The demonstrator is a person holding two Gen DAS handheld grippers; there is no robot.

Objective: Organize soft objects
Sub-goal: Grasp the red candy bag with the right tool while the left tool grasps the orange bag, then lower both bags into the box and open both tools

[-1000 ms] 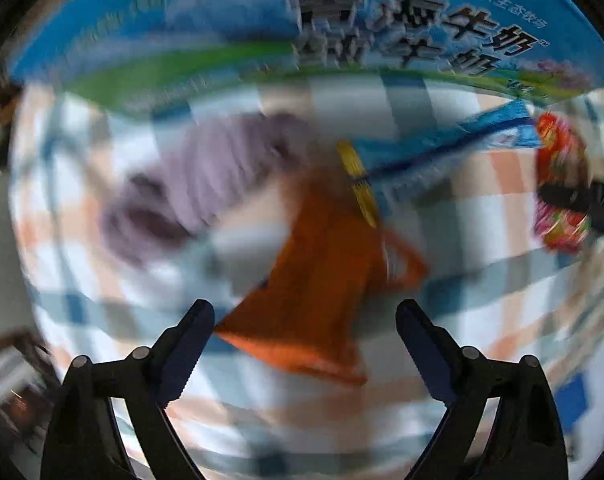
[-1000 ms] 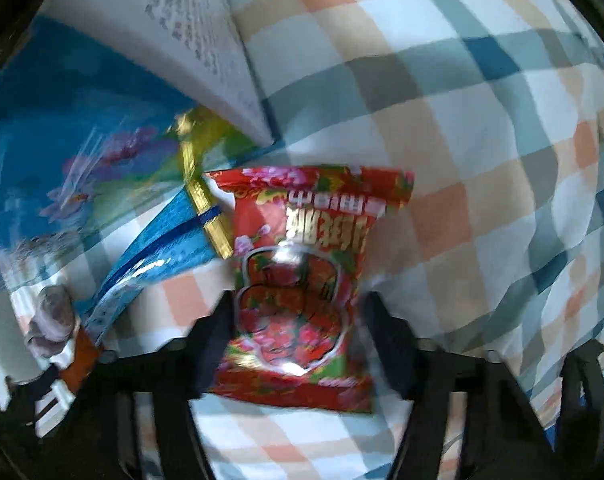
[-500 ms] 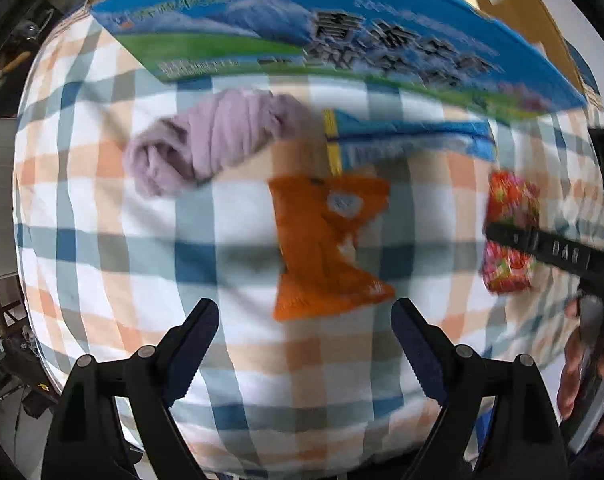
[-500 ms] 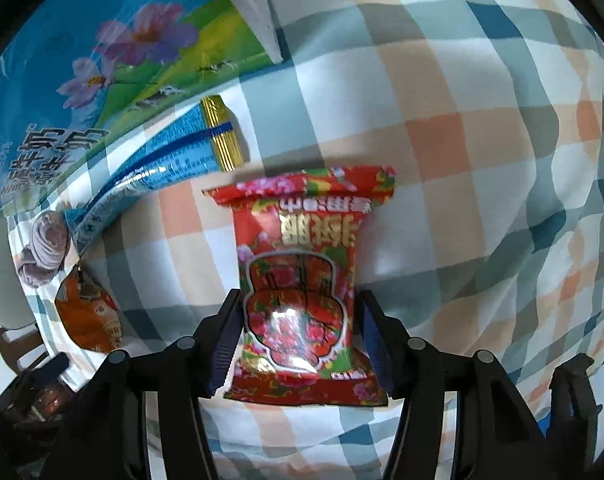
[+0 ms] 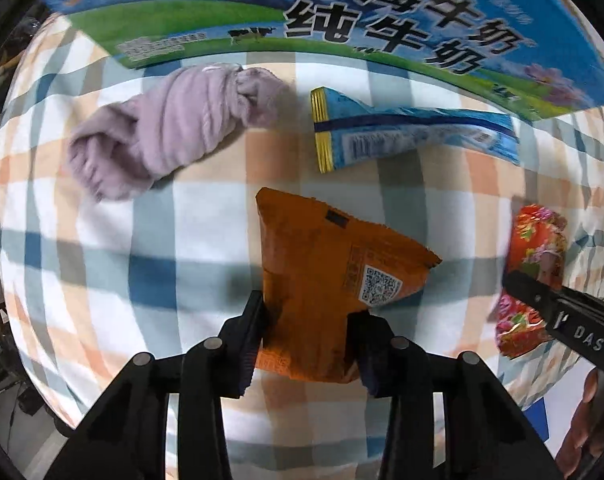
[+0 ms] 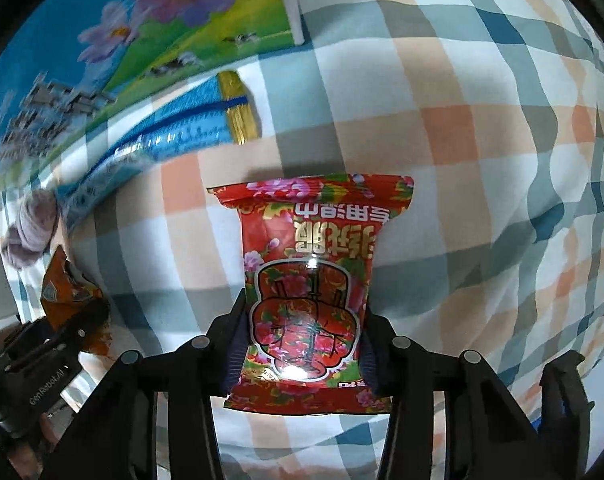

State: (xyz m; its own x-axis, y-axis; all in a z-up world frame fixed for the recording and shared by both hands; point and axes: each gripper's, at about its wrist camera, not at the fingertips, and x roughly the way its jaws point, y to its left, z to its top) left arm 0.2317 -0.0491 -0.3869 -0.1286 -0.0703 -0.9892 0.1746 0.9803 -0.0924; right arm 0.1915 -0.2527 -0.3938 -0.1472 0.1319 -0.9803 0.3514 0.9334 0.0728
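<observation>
Grasp step: left gripper (image 5: 308, 336) pinches orange snack packet (image 5: 326, 280), right gripper (image 6: 304, 344) pinches red snack packet (image 6: 308, 280). Next: lift both, probably toward milk carton box (image 5: 342, 16).

— Where is the left wrist camera looking from?

— It is sitting low and close over the checked cloth (image 5: 101, 264), facing along its fingers (image 5: 253, 336) toward the milk carton (image 5: 382, 20) at the far edge.

— And the right one?

— It is looking the same way from farther right, equally near. Both are sharing the carton, the blue packet (image 5: 414, 132), the purple cloth roll (image 5: 173, 128), and each other's packets: orange (image 6: 67, 300), red (image 5: 536, 248).
</observation>
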